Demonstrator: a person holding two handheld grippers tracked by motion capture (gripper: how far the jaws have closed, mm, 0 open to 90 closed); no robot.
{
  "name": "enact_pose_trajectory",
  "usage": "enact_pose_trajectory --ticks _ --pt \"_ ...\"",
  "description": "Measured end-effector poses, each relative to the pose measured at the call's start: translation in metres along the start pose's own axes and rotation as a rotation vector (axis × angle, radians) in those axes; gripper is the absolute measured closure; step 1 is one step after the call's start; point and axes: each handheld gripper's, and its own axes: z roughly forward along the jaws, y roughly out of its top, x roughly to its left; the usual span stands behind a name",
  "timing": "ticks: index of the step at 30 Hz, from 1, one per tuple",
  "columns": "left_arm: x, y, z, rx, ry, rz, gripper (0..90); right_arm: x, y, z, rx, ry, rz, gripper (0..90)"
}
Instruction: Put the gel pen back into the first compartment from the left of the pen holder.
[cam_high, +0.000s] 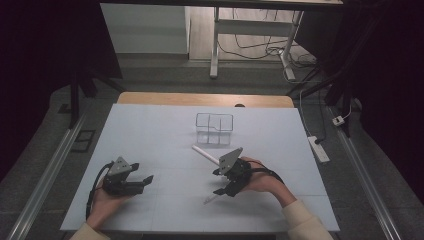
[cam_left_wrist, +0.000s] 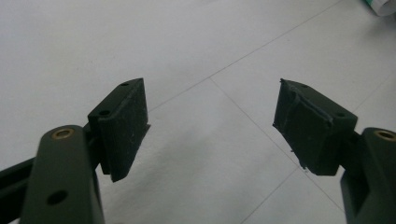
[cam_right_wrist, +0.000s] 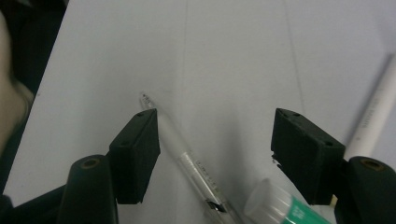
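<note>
**Glass pipette lies between the right tool's open jaws**

Glass pipette (cam_right_wrist: 196, 168) lies flat on the white surface (cam_high: 150, 135), running diagonally between the right tool's (cam_right_wrist: 215, 140) 2 black jaws, which stand wide apart and grip nothing. Its thin tip shows just beside the left jaw's pad. A capped tube with a green label (cam_right_wrist: 285, 207) sits low in that view, close to the other jaw. A white tube (cam_high: 206, 154) lies on the surface just beyond the right tool, reaching toward the clear rack (cam_high: 214, 128) near the far middle. Over on the near left, the left tool (cam_left_wrist: 210, 126) hovers low above bare surface, jaws spread wide, well apart from everything.
</note>
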Motion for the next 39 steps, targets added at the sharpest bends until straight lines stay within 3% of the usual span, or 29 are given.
enact_pose_trajectory --ticks 10,21,39 --pt "0.0 0.0 0.0 0.003 -0.002 0.005 26.0 0.005 0.0 0.013 0.056 0.036 -0.028 35.8" --pt "0.0 0.0 0.0 0.003 -0.002 0.007 26.0 0.008 -0.001 0.019 0.074 0.052 -0.056 43.6" --pt "-0.001 0.0 0.0 0.002 -0.003 0.011 26.0 0.011 0.0 0.025 0.108 0.102 -0.084 65.6"
